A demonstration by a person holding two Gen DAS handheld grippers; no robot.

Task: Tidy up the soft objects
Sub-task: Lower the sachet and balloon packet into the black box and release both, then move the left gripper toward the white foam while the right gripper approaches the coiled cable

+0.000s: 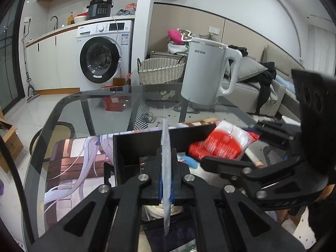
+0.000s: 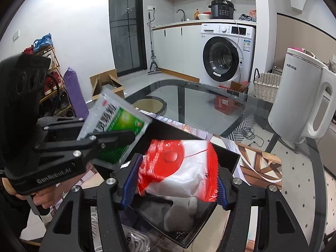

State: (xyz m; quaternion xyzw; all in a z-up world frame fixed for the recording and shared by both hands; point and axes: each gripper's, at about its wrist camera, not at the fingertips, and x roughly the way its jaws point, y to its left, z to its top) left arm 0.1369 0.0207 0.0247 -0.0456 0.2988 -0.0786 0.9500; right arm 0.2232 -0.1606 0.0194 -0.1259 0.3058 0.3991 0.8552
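Red-white packet (image 2: 178,168) blurred between right hand-held gripper (image 2: 177,183) jaws, grip unclear | left hand-held gripper (image 1: 167,159) clamps sachet (image 1: 166,134) edge-on

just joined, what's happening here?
A person is sorting soft packets into a black box on a glass table. The left gripper is shut on a flat green-and-white sachet. The red-and-white packet sits between the right gripper jaws, above the box; whether the pads press on it is unclear.

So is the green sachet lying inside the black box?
No: the green sachet is clamped in the left gripper, above the black box.
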